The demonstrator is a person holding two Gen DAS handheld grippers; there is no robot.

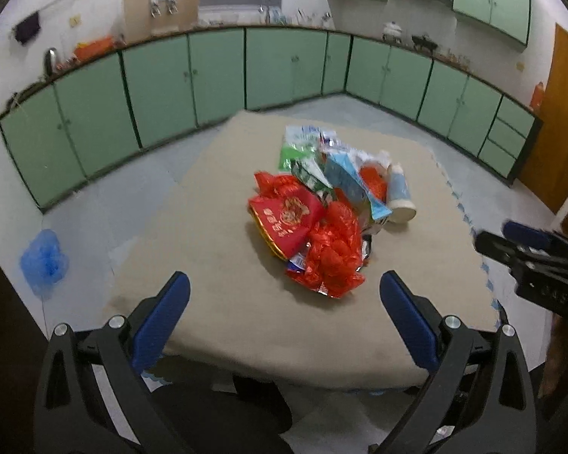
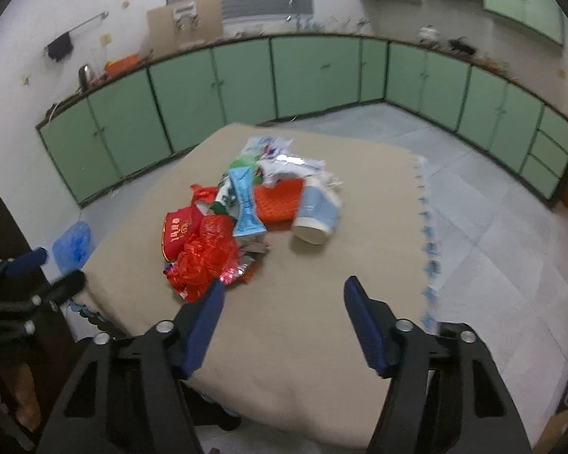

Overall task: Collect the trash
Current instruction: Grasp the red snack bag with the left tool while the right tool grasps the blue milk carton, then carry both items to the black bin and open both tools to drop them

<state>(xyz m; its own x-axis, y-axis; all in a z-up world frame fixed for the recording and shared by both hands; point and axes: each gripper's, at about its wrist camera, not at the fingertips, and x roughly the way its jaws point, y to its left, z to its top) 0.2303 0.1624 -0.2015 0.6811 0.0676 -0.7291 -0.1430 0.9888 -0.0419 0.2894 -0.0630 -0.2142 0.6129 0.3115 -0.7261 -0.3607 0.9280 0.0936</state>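
Left gripper [image 1: 284, 289] gapes wide, right gripper [image 2: 284, 295] narrower, both empty; trash [image 1: 327, 204] heaped mid-mat [image 1: 216, 227], cup [image 2: 318, 212] rightmost.

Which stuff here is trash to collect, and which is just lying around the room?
For the job:
- trash pile on the beige mat
- red foil wrapper
- tipped paper cup
- blue carton

Just lying about:
- blue plastic bag on the floor
- green cabinets
- cardboard sheet on the counter
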